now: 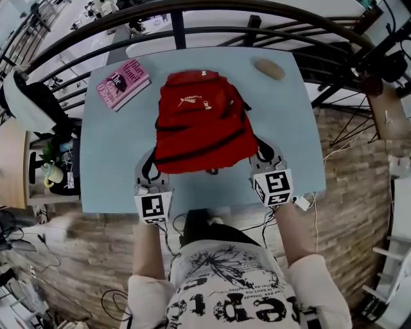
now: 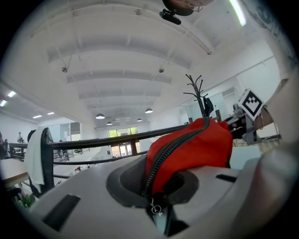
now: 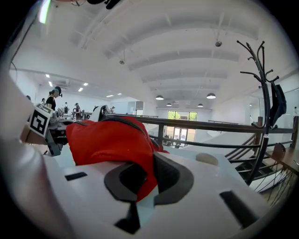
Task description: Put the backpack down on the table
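A red backpack with black zips lies front-up over the middle of the light blue table. My left gripper is shut on its near left corner, and in the left gripper view the red fabric and zip are pinched between the pads of this gripper. My right gripper is shut on the near right corner, where red cloth is clamped between its pads. I cannot tell whether the near edge of the backpack rests on the table.
A pink book lies at the table's far left corner. A small tan oval thing lies at the far right. A black railing curves behind the table. A black coat stand rises to the right.
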The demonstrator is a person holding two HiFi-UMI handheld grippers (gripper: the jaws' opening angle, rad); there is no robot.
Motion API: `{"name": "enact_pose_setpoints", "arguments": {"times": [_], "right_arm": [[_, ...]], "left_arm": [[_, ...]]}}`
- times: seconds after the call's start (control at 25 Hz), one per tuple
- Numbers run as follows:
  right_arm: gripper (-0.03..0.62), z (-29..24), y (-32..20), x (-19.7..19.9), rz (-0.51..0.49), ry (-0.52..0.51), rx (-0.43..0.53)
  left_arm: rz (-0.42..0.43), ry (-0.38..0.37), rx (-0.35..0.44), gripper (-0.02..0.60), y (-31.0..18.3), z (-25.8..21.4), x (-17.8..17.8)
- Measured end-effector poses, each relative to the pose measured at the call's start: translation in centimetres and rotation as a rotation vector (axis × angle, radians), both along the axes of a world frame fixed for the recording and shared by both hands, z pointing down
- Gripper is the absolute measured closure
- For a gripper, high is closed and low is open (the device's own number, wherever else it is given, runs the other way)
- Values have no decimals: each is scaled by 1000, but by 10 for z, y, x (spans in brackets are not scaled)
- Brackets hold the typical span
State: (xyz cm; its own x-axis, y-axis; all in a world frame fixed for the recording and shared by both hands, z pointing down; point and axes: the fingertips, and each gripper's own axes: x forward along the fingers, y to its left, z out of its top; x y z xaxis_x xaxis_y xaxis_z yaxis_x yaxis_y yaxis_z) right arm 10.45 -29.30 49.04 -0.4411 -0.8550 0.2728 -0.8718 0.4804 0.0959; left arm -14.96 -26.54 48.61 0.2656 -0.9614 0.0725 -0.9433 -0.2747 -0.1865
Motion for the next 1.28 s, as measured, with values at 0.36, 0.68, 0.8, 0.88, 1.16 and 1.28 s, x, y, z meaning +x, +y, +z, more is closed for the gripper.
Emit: {"name": "enact_pose_setpoints", "arguments": {"times": [0.36, 0.68, 0.8, 0.88, 1.16, 1.28], "right_arm": [[576, 60, 29, 4, -20, 59, -63], [574, 118, 40, 7, -5, 53, -139], [572, 135, 44, 8, 1, 57, -131], [569, 144, 45, 7, -2, 67, -128], [566, 154, 47, 3, -25, 68, -110], [548, 152, 47, 4, -20, 100, -108]], "left_arm": [[32, -10, -121, 546, 30, 63, 6], [14, -16, -197, 541, 42, 117, 9], [35, -44, -223, 540, 47, 137, 11], [40, -55, -230, 537, 48, 148, 11], [34, -67, -231, 529, 51, 159, 10], [23, -74, -229, 515, 51, 157, 10]]}}
